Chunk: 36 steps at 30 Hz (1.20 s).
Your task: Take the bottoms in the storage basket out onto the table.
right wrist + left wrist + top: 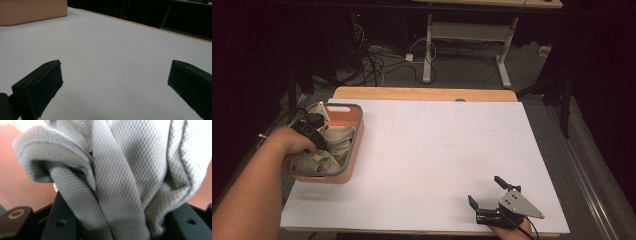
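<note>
Pulling cloth [120, 177] out of bin [357, 131] at table's left edge; judging this as the pick-and-lift step. Left gripper [314, 135] sitting down inside bin, jaws clamped on a bunched fold of grey waffle-weave cloth, fabric filling the gap between both black jaws in left gripper view. More crumpled cloth [332, 145] lying in bin under and around the grip, so hard telling whether one piece or several. Right gripper [489, 192] resting near table's front right corner, jaws standing wide apart, gripping nothing, well apart from bin. Looking along right gripper view: bare white sheet [105, 50] ahead, bin's salmon wall [32, 11] at far upper left. Next move probably calling for a straight lift until cloth clears the grey rim, then carrying right over the open sheet [437, 150]. Watching for: trailing folds snagging on rim or dragging neighbouring cloth out; light bin tipping or sliding if fabric catches, sitting close to table edge as it is. Possibly needing right gripper for holding bin or catching a hanging corner, currently too far off for either. Nothing obstructing on the sheet itself. Beyond table: cables [372, 62] on floor and a desk frame [472, 35], both out of the working path. Left cable trailing off left side, worth keeping off bin rim.
</note>
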Each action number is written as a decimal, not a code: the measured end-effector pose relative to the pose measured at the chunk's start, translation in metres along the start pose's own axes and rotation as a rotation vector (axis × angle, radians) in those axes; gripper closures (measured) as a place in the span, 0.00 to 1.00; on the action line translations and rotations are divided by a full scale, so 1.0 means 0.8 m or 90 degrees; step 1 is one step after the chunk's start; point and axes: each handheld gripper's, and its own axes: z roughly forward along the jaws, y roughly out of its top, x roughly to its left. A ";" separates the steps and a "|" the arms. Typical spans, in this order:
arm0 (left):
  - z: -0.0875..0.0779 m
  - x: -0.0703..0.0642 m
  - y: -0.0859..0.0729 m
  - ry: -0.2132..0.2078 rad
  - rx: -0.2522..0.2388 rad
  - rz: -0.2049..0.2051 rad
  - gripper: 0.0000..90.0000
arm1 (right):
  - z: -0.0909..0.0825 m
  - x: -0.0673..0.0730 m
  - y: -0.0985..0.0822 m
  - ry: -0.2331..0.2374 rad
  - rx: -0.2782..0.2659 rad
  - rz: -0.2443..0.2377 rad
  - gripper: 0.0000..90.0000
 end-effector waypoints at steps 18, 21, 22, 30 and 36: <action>-0.034 -0.003 0.001 -0.007 0.001 0.009 0.61 | -0.001 -0.001 0.000 -0.001 -0.001 0.001 0.01; -0.039 -0.003 0.000 -0.007 -0.001 0.008 0.61 | -0.001 -0.001 0.000 -0.001 -0.002 0.001 0.01; -0.040 -0.003 0.000 -0.007 -0.002 0.009 0.61 | -0.001 -0.001 0.000 -0.002 -0.002 0.001 0.01; -0.052 -0.004 0.001 -0.006 -0.003 0.008 0.61 | -0.001 -0.001 0.000 -0.001 -0.002 0.004 0.01; -0.060 -0.007 0.001 -0.005 -0.009 0.012 0.61 | -0.002 -0.001 0.000 -0.002 -0.002 0.004 0.01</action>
